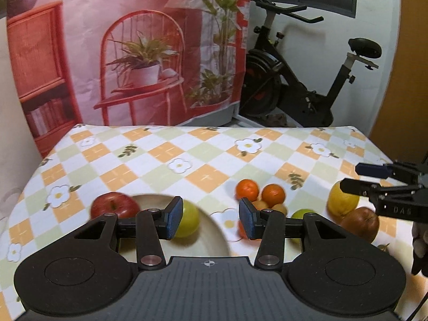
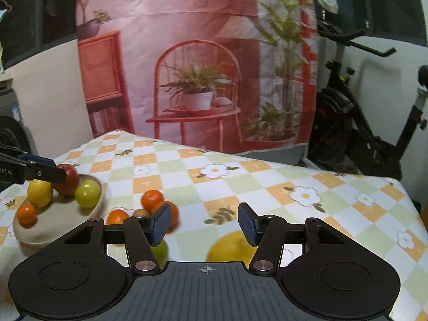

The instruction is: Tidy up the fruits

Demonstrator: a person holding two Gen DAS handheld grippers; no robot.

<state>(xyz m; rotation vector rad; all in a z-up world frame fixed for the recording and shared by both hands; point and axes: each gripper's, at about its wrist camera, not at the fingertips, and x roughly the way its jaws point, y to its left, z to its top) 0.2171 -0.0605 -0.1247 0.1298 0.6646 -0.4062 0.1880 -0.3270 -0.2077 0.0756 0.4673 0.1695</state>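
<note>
Lemon (image 2: 40,193) in bowl (image 2: 32,234): right-wrist view only.

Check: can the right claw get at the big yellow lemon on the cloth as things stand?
Probably yes. The right claw is open and empty, and the lemon lies on the tablecloth just below and ahead of it, with nothing on top. The green fruit beside it looks clear of the path.

The right gripper (image 2: 204,223) hides most of a lemon (image 2: 230,246) and a green fruit (image 2: 160,251).

Exercise bike (image 1: 307,80), printed backdrop (image 1: 133,53)
</note>
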